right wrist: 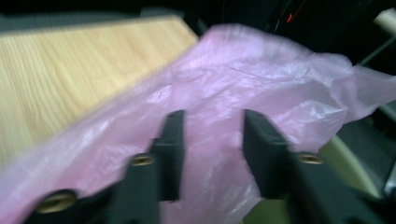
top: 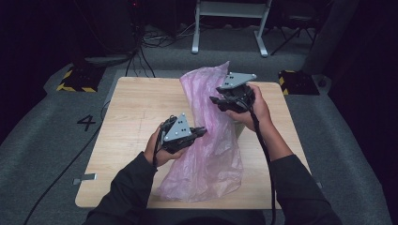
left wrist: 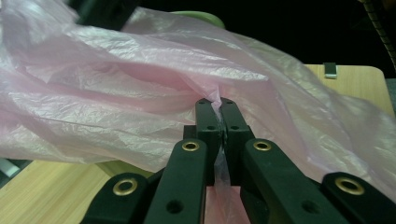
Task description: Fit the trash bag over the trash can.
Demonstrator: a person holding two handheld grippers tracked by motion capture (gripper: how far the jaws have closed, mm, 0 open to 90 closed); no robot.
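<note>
Light wooden square table (top: 126,117) on grey carpet, dark room. Thin translucent pink plastic bag (top: 211,154) lies crumpled across table centre, long axis 12 to 6 o'clock; contents unclear, a green rim (left wrist: 201,16) shows behind it. Left gripper (left wrist: 219,105) pinches a bag fold; right gripper (right wrist: 212,135) jaws spread over the bag.

Dim, dark surroundings; blurred right gripper view

A pink plastic bag (top: 211,159) is spread over the right half of the wooden table (top: 131,117)
</note>
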